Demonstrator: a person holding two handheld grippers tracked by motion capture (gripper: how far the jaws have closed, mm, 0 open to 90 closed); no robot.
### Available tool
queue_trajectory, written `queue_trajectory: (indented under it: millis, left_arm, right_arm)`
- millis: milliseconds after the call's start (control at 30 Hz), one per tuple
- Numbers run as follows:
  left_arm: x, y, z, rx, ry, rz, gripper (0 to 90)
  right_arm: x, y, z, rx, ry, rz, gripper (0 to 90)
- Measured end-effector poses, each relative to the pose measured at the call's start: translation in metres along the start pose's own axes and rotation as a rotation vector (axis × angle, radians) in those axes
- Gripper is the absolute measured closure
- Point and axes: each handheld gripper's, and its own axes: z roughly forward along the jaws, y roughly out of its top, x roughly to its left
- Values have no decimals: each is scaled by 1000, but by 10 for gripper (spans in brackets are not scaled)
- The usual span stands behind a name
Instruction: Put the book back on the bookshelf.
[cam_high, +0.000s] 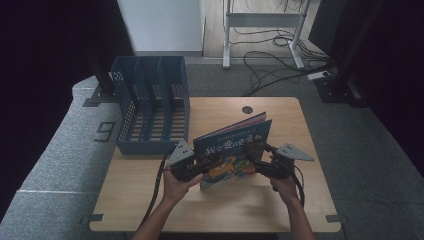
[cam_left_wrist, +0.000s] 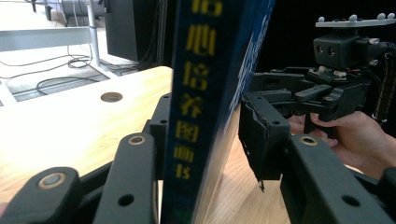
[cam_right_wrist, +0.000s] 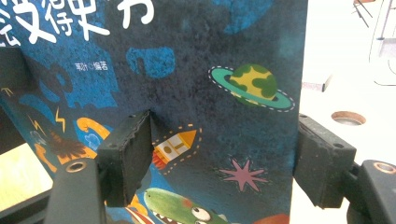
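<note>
Count: one picture book (cam_high: 234, 150), one blue file rack (cam_high: 152, 102), two grippers. Book stands tilted on the bench (cam_high: 150, 200) near the centre, long axis left to right, cover facing near. Left gripper (cam_high: 192, 167) pinches its spine end. Right gripper (cam_high: 261, 164) brackets its right edge; contact there cannot be told.

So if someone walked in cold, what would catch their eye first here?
Likely the blue picture book, tilted up off the table near its front edge, between the left gripper and right gripper. Next, the blue file rack, standing at the table's far left corner.
</note>
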Motion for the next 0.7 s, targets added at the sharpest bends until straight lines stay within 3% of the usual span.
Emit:
queue_trajectory:
  millis: [500, 700]
  left_arm:
    - [1, 0, 6, 8, -52, -16, 621]
    - [-1, -1, 6, 3, -76, 16, 679]
  right_arm:
    - [-3, -1, -2, -9, 19, 16, 281]
    - [-4, -2, -2, -13, 25, 21, 277]
